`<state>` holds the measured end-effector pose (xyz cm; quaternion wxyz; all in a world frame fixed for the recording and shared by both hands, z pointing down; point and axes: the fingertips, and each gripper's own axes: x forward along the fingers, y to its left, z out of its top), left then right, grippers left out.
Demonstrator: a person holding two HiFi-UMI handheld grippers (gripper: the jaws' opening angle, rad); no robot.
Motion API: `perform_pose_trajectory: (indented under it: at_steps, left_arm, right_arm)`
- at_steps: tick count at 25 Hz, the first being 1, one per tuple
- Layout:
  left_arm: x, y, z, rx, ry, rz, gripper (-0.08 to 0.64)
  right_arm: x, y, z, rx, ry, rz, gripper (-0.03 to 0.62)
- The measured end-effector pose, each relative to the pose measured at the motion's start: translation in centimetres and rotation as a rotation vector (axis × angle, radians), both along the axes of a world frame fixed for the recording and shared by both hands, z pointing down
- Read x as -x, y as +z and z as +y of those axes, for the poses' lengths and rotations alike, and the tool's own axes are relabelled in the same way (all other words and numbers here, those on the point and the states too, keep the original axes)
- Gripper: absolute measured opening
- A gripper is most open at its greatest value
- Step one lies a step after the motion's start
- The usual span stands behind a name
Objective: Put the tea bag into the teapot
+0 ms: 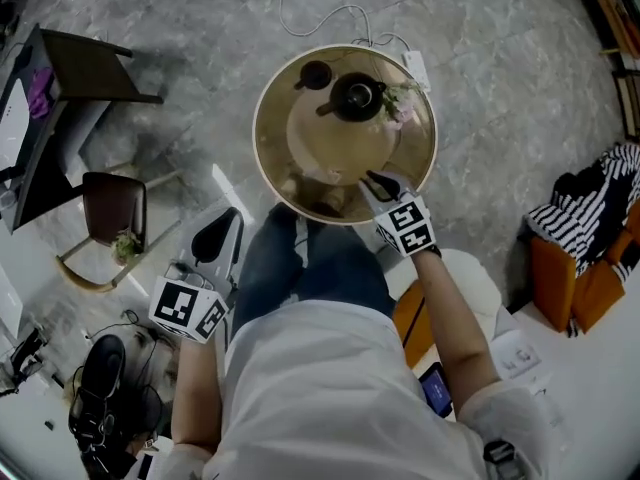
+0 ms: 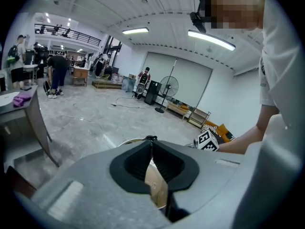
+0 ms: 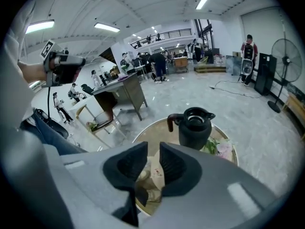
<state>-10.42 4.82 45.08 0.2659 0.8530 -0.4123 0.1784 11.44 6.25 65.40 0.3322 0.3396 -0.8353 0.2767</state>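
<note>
A black teapot (image 1: pixel 357 96) stands at the far side of a round gold-rimmed table (image 1: pixel 262 138); in the right gripper view the teapot (image 3: pixel 194 128) shows an open top. Pale tea bag packets (image 3: pixel 152 173) lie on the table's near part, seen through the gap of my right gripper (image 3: pixel 153 147). Its jaws stand apart and press on nothing. In the head view the right gripper (image 1: pixel 372 178) hovers over the table's near edge. My left gripper (image 1: pixel 228 216) hangs off the table to the left beside my knee, and its jaws (image 2: pixel 151 140) meet with nothing between them.
A small dark round piece (image 1: pixel 315 74) and a bunch of flowers (image 1: pixel 402 98) sit next to the teapot. A chair (image 1: pixel 110 208) and a dark desk (image 1: pixel 60 98) stand at the left. A cable (image 1: pixel 310 18) runs on the floor. Striped cloth (image 1: pixel 590 203) lies at the right.
</note>
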Motion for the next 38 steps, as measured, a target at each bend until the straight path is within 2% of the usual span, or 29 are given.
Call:
perform_pose_trajectory:
  at_steps: [4,13,20,27,35,38]
  left_arm:
    - [1.0,1.1,1.6,0.036,-0.061,-0.015,0.011]
    - [3.4,3.7,3.4,0.106,-0.168,-0.039,0.011]
    - [4.2,5.6,4.8,0.162,-0.211,-0.043,0.011]
    - [4.4,7.5,5.5,0.21,-0.233,-0.042,0.011]
    - [4.9,8.6,6.0,0.243,-0.253,-0.023,0.011]
    - [5.4,8.8,6.1,0.249,-0.269,-0.022,0.011]
  right_arm:
    - [1.1,4.5,0.6,0.052,-0.068,0.028,0.083]
    - [3.0,13.9,2.1,0.201,-0.138,0.089,0.113]
    - [3.8,19.9,3.4,0.284,-0.177,0.13,0.12]
    - [4.4,24.2,4.1,0.353,-0.195,0.158,0.12]
    - [4.7,27.2,4.1,0.375,-0.21,0.209,0.117]
    - [5.1,26.8,3.5,0.37,-0.204,0.216,0.063]
